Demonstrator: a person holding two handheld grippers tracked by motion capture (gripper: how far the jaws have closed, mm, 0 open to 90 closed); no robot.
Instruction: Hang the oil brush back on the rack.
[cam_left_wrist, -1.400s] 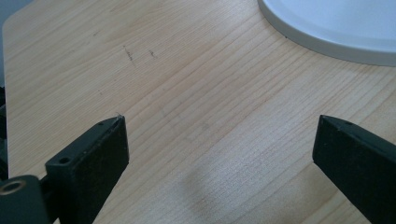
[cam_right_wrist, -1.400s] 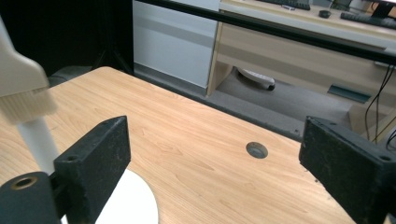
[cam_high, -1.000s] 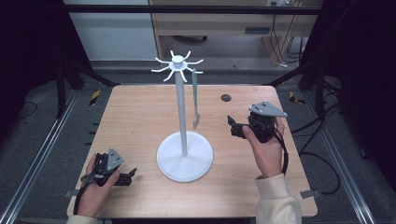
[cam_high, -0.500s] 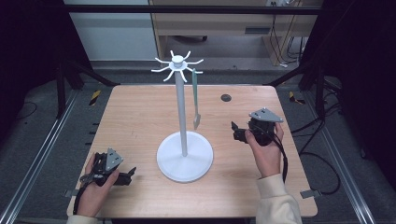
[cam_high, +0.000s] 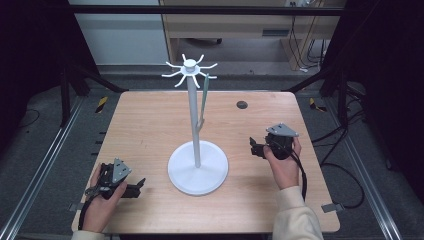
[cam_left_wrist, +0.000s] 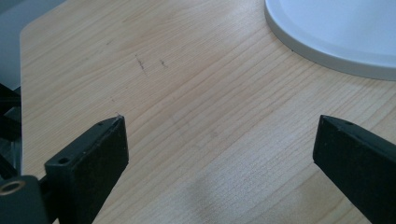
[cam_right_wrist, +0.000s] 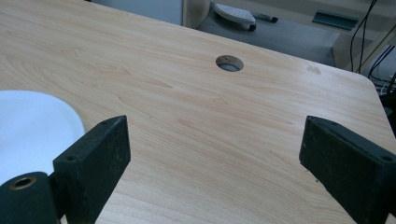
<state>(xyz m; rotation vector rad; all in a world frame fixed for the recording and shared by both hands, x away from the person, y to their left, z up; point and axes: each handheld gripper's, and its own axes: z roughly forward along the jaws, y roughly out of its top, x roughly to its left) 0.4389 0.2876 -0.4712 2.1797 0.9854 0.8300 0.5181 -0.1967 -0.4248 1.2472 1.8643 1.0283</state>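
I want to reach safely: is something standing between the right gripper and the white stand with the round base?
Nothing visible: only bare wooden table lies between the open right gripper and the white stand's round base.

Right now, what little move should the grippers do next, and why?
Probably rest and stay open. Both the left gripper and right gripper hold nothing and sit low by the table's near edge, while the green strip already hangs from the white stand.

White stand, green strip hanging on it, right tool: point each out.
white stand (cam_high: 194, 125): high view, middle of its upright pole.
green strip (cam_high: 203, 100): high view, mid-length, hanging from a top hook.
right tool (cam_high: 256, 148): high view, between its tips, jaws open.
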